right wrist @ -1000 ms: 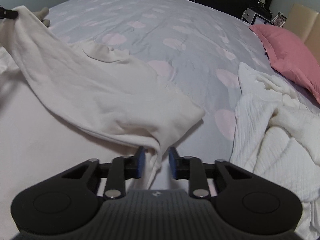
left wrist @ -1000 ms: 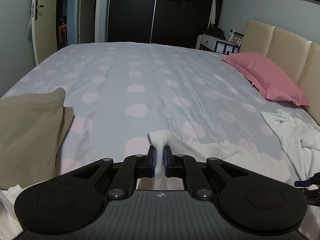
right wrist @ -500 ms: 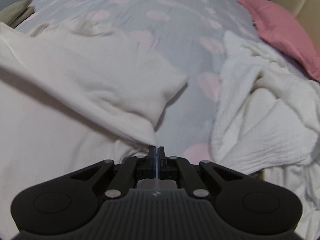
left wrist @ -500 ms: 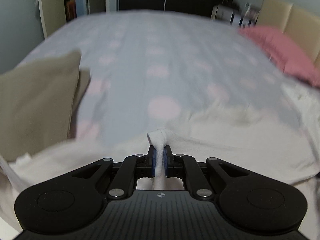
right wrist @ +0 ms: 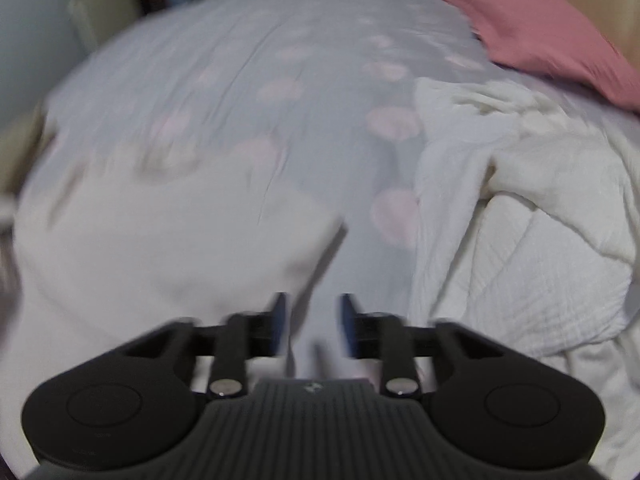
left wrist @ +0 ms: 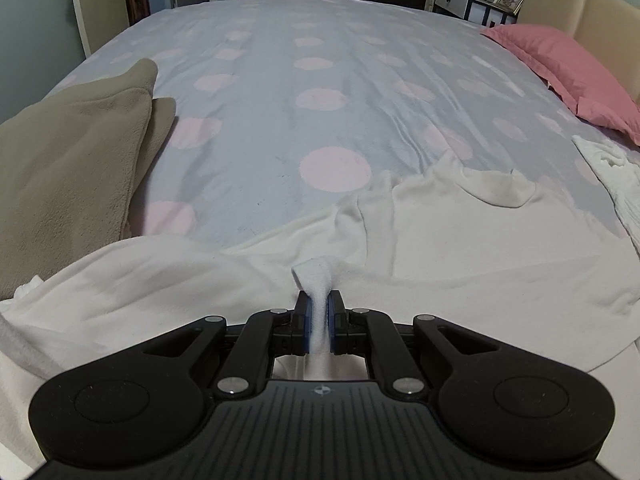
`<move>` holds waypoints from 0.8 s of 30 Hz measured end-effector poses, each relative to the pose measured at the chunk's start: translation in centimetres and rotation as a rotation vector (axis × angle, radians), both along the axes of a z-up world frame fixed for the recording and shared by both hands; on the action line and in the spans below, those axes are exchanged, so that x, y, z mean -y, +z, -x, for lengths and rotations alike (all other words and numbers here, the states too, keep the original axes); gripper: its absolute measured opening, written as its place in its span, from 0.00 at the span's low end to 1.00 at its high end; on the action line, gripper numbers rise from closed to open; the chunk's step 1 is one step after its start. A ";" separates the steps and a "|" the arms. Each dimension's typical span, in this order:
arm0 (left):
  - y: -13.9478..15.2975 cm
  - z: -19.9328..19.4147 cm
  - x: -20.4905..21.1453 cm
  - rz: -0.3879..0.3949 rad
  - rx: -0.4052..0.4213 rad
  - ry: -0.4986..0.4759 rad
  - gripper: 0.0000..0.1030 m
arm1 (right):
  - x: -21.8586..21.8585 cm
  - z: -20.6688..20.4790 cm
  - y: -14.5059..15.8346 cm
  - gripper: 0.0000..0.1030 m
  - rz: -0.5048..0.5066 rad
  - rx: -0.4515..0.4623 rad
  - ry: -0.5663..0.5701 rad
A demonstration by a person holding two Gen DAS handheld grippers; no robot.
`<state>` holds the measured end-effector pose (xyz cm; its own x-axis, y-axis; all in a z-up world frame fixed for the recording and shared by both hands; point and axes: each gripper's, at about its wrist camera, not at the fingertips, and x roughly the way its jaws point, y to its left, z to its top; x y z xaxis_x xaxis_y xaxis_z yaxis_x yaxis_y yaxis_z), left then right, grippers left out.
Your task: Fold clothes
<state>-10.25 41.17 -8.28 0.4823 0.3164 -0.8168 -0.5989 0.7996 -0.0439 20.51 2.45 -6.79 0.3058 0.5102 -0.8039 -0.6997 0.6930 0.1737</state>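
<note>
**Cream garment laid crosswise at the near edge of the bed**

The cream garment (left wrist: 440, 240) lies on the dotted bedspread (left wrist: 320, 80) along the near edge of the bed. Its long axis runs left to right across the left wrist view. Its far edge is uneven, with a collar-like fold (left wrist: 500, 188) pointing away toward the far side of the bed.

The left gripper (left wrist: 319, 316) is clenched on a bunched tab of the garment's near edge; the cloth rises between the blue pads (left wrist: 304, 316) in a narrow upright ridge.

The right gripper (right wrist: 312, 320) has just been opening. Its jaws stand apart with no cloth pressed between them. The right wrist view is blurred, so fine contact cannot be confirmed. The garment's right end (right wrist: 180, 240) lies flat just left of and beyond the fingers.

Boundaries:
- Left: a folded beige blanket (left wrist: 72, 168), just beside the garment's left end.
- Right: a crumpled white ribbed cloth (right wrist: 520, 220), near the garment, with a strip of bedspread between.
- Far right: a pink pillow (left wrist: 568, 68) against the headboard (left wrist: 580, 4).

Beyond the garment the bedspread is open to its far edge.
</note>
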 end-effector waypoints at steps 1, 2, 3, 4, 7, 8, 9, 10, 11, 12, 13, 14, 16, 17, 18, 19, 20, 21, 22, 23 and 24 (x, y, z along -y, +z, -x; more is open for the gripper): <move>0.0 0.0 0.0 0.002 0.000 0.002 0.06 | -0.2 -0.8 -0.2 0.38 -0.033 -0.026 -0.033; -0.1 0.0 -0.1 0.004 0.001 0.004 0.06 | -0.5 -1.5 -0.4 0.38 -0.059 -0.047 -0.059; -0.1 0.1 -0.1 0.007 0.001 0.006 0.06 | -0.8 -2.2 -0.7 0.38 -0.079 -0.062 -0.079; -0.1 0.1 -0.1 0.008 0.001 0.006 0.06 | -1.2 -2.8 -1.0 0.38 -0.095 -0.079 -0.098; -0.1 0.0 -0.1 0.009 0.001 0.002 0.06 | -2.2 -4.5 -2.2 0.40 -0.123 -0.140 -0.145; -0.1 0.0 -0.1 0.010 0.000 -0.002 0.06 | -2.5 -4.9 -2.6 0.42 -0.128 -0.162 -0.158; -0.2 -0.1 -0.1 0.011 0.000 -0.006 0.06 | -2.8 -5.4 -3.1 0.44 -0.126 -0.184 -0.166; -0.2 -0.2 -0.1 0.012 -0.001 -0.012 0.06 | -3.1 -5.6 -3.6 0.46 -0.118 -0.208 -0.171; -0.2 -0.3 -0.2 0.010 -0.001 -0.018 0.06 | -3.3 -5.8 -4.1 0.45 -0.110 -0.232 -0.176; -0.1 -0.3 -0.2 0.007 0.000 -0.021 0.06 | -3.6 -6.0 -4.5 0.43 -0.106 -0.249 -0.183; -0.1 -0.4 -0.3 0.009 0.004 -0.024 0.06 | -3.7 -6.1 -4.6 0.28 -0.108 -0.255 -0.184; 0.0 -0.5 -0.4 0.009 0.013 -0.025 0.06 | -3.9 -6.3 -4.6 0.07 -0.109 -0.247 -0.179; 0.6 -0.6 -0.4 -0.020 0.068 -0.023 0.06 | -4.3 -6.6 -4.1 0.06 -0.105 -0.208 -0.175; 1.1 -0.6 -0.3 -0.044 0.104 -0.022 0.06 | -4.3 -6.9 -3.7 0.05 -0.108 -0.183 -0.183; 1.5 -0.9 -0.4 -0.059 0.117 -0.018 0.06 | -4.3 -7.2 -3.4 0.05 -0.116 -0.163 -0.198; 1.9 -1.3 -0.5 -0.073 0.128 -0.013 0.06 | -4.4 -7.4 -3.1 0.05 -0.119 -0.144 -0.210; 2.2 -1.6 -0.6 -0.086 0.139 -0.008 0.06 | -4.5 -7.6 -2.8 0.05 -0.119 -0.126 -0.218; 2.2 -1.9 -0.7 -0.084 0.133 -0.005 0.06 | -4.7 -7.8 -2.6 0.05 -0.108 -0.108 -0.216; 2.0 -2.3 -0.9 -0.084 0.118 0.002 0.06 | -4.9 -7.9 -2.7 0.05 -0.091 -0.094 -0.208; 1.6 -2.6 -1.0 -0.082 0.093 0.007 0.06 | -5.1 -7.9 -2.9 0.05 -0.073 -0.082 -0.200; 1.1 -2.9 -1.1 -0.081 0.067 0.012 0.06 | -5.2 -8.0 -3.1 0.05 -0.064 -0.081 -0.197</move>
